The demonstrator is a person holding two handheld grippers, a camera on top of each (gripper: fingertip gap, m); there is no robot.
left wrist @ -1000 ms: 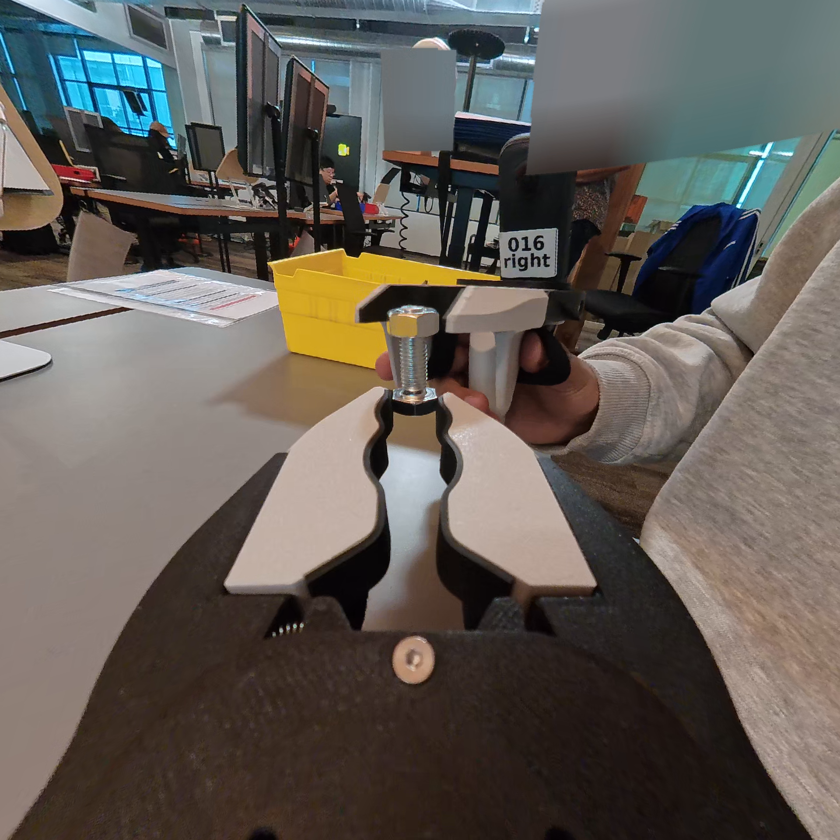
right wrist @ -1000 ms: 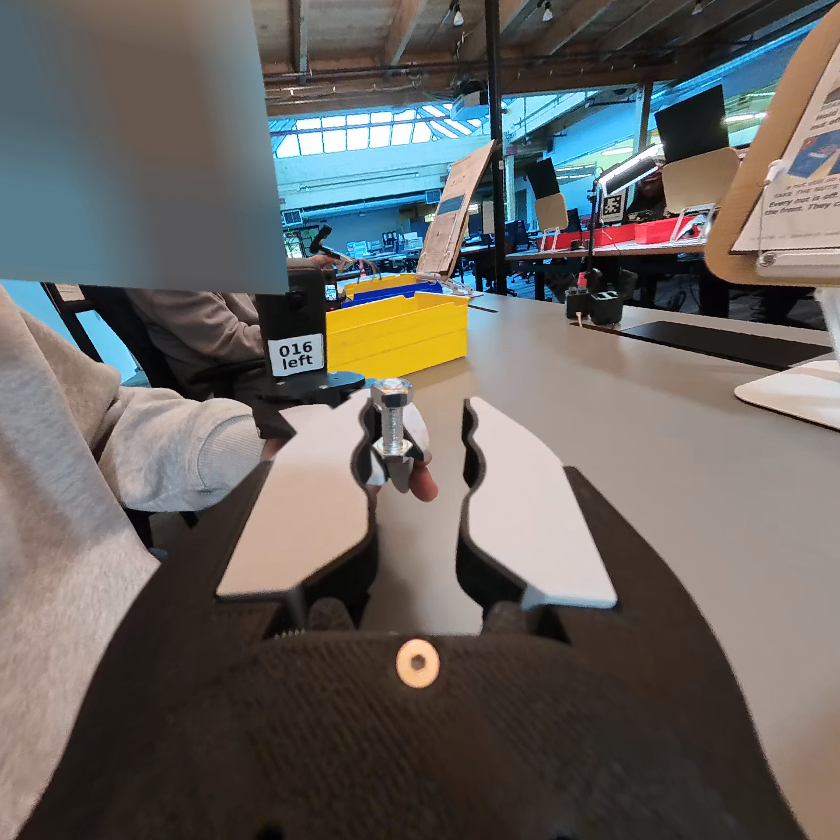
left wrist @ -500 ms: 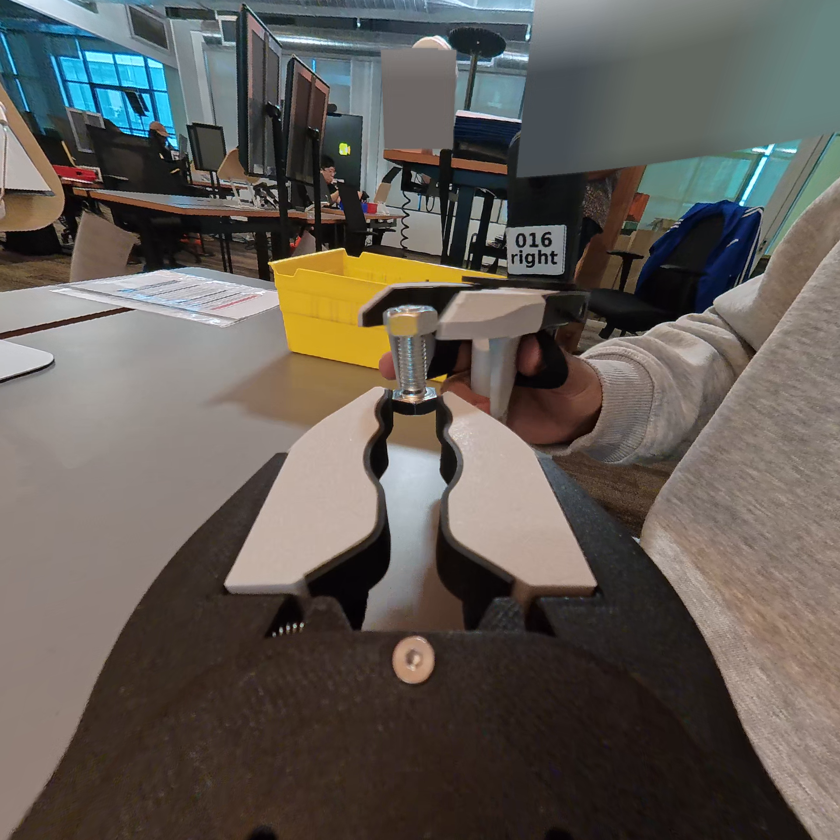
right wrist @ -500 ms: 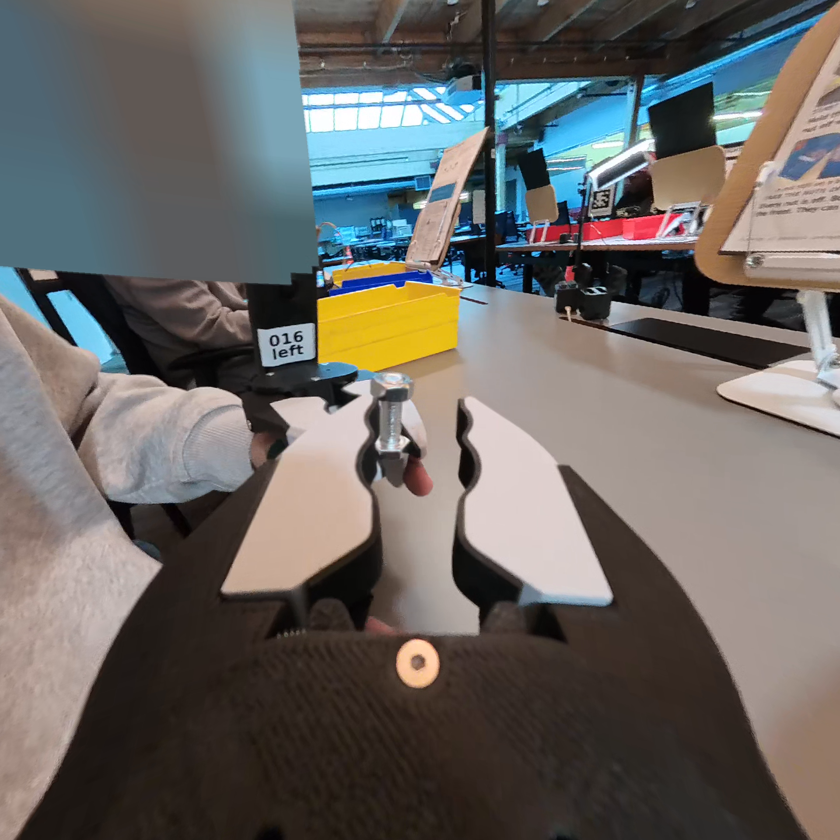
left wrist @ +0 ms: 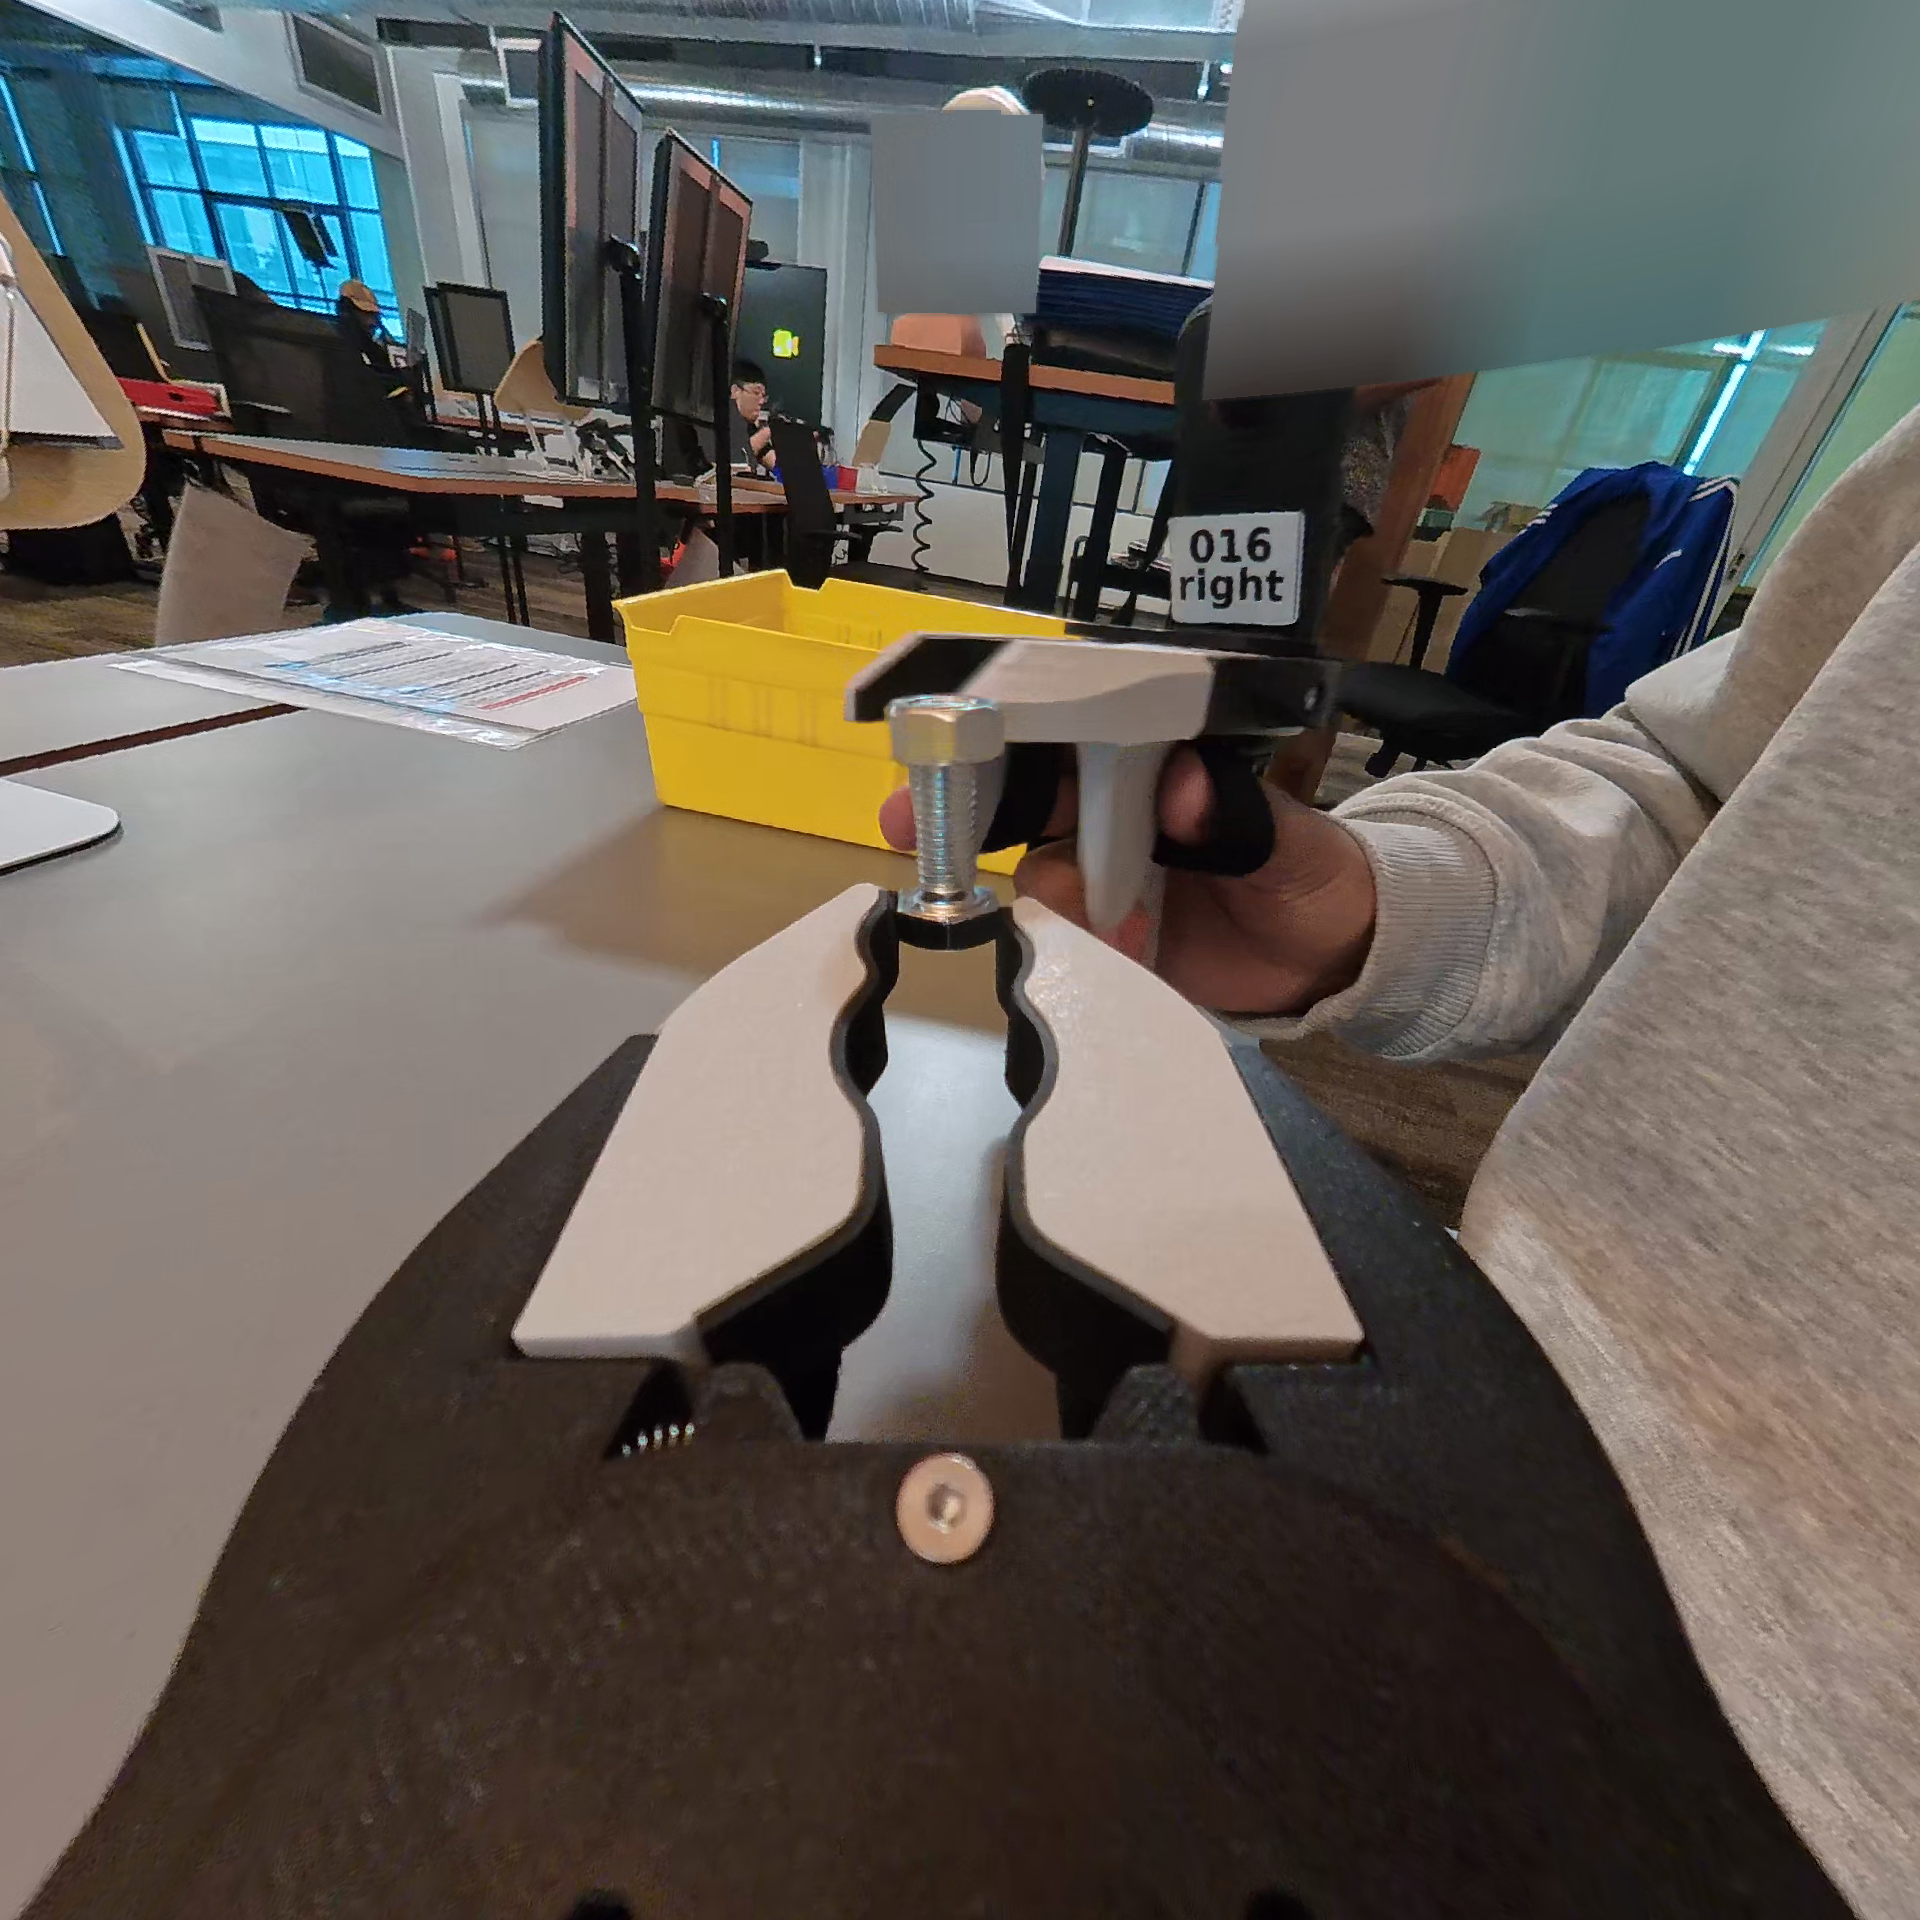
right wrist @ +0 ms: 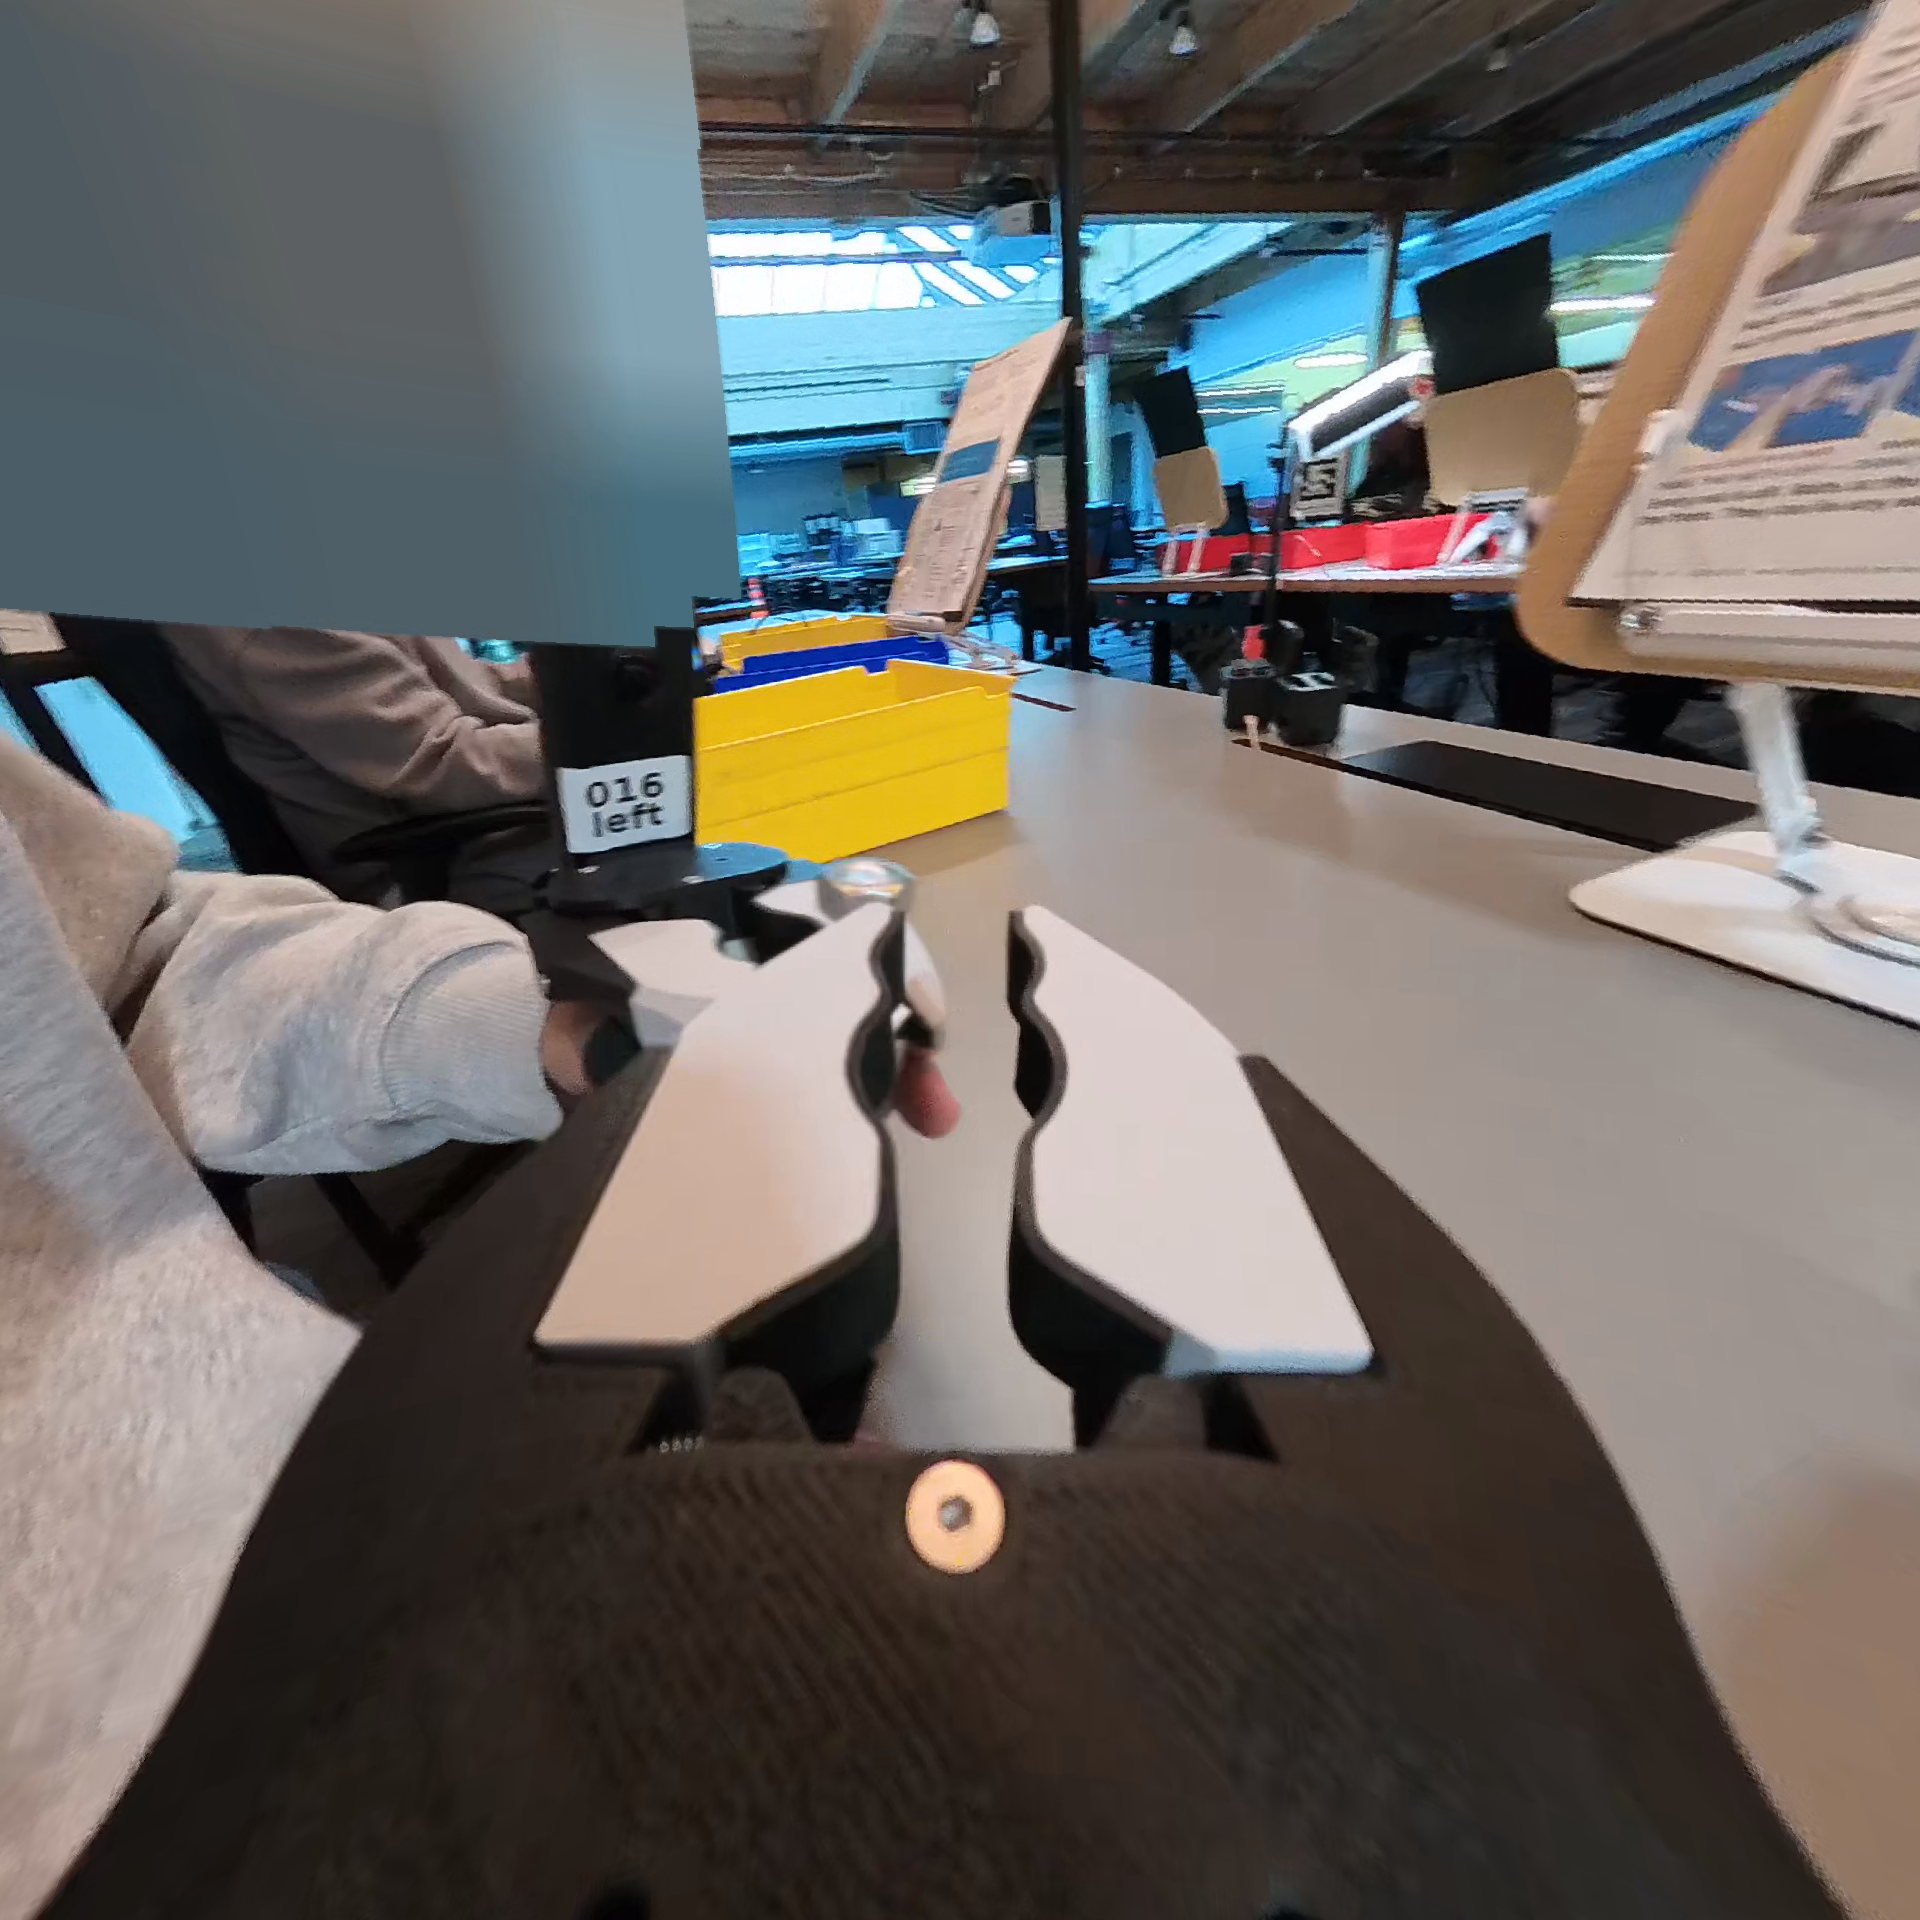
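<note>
My left gripper (left wrist: pixel 943 920) is shut on a black nut (left wrist: pixel 940 932) threaded on the lower end of a silver hex bolt (left wrist: pixel 943 800), which stands upright above the grey table (left wrist: pixel 312 987). My right gripper (left wrist: pixel 914 681) is held by a hand at the height of the bolt head, its fingers pointing left just behind the head. In the right wrist view the right gripper (right wrist: pixel 954 925) is open and empty. Only the bolt head (right wrist: pixel 865 883) shows there, just behind the tip of its left finger.
A yellow bin (left wrist: pixel 769 727) stands behind the bolt; in the right wrist view (right wrist: pixel 852 758) a blue bin (right wrist: pixel 831 660) lies beyond it. A laminated sheet (left wrist: pixel 374 675) lies far left. A white stand base (right wrist: pixel 1745 914) and a black strip (right wrist: pixel 1538 790) are on the right. Left and right tips are no more than a few centimetres apart.
In the right wrist view the bolt has gone from between the fingertips to behind the left finger, and the right jaws have narrowed. The left gripper still holds the nut unmoved.
</note>
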